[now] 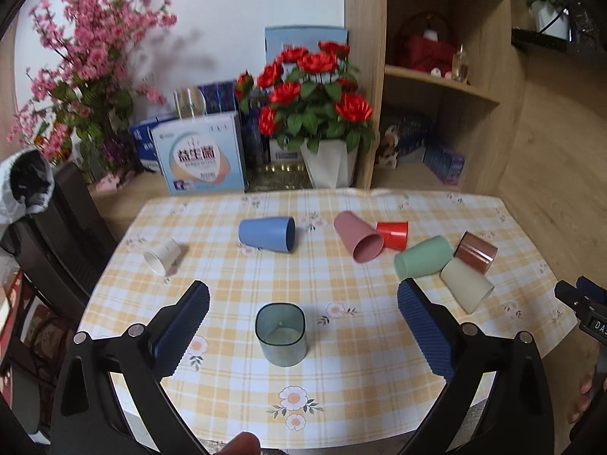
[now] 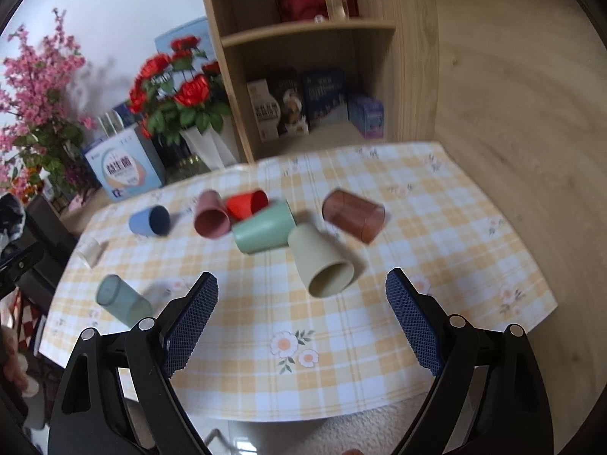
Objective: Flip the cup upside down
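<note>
**Approach to the upright green-tinted cup**

Left gripper (image 1: pixel 303 299), fingers spread and grasping nothing, is hovering just short of the translucent green-tinted cup (image 1: pixel 280 335). The cup is standing near the front edge of the checked tablecloth (image 1: pixel 360 379), long axis vertical, mouth pointing up. Recommended: close on the side wall mid-height, lift, roll half a turn. Right gripper (image 2: pixel 301 295) is likewise hanging released. Beyond, the beige cup (image 2: pixel 322 265) is lying on its side.

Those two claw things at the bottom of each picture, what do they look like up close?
Each is a black plastic frame with cut-out slots and round silver pivot pins. The left gripper and right gripper both carry two dark blue fingers with a finely ribbed, grippy surface. No cables or sleeves show.
</note>
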`<state>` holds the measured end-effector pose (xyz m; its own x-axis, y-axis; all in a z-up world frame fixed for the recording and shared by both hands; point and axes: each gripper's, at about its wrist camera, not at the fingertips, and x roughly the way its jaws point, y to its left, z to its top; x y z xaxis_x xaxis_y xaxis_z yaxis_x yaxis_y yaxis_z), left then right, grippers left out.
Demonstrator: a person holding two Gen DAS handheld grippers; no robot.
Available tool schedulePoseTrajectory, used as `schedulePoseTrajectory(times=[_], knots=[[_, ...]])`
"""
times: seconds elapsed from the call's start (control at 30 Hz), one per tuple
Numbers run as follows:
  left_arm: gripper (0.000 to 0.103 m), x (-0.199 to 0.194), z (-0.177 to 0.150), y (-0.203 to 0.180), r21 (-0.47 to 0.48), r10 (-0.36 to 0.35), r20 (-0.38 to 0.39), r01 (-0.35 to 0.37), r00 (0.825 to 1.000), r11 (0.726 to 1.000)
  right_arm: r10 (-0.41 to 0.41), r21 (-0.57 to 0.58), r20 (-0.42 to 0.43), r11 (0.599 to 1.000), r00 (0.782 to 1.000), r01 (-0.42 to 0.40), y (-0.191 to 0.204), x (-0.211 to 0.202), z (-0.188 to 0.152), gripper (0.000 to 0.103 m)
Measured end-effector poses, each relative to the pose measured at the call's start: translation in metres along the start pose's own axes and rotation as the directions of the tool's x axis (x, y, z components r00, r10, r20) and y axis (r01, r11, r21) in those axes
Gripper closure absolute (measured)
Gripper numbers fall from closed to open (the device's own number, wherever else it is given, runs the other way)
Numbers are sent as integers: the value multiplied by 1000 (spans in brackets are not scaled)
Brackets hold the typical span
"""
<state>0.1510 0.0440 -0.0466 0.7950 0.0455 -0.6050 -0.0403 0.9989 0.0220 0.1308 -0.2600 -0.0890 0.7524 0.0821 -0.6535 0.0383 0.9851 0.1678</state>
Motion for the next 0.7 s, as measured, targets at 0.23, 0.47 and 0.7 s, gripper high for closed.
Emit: schedulePoseTrajectory(times=[0.23,0.47,0.7], knots=[[6,-65,1,-4,-48,-11,76,15,997,999,35,-40,90,999,995,-31,18,-50,10,16],[6,-107,-6,-1,-84,17,143,-5,990,996,37,-55,97,998,995,-32,23,-65,7,16],[6,-124,-4,0,-70,33,178,-21,983,997,26,-61,103,998,994,-19,23,-72,5,16]])
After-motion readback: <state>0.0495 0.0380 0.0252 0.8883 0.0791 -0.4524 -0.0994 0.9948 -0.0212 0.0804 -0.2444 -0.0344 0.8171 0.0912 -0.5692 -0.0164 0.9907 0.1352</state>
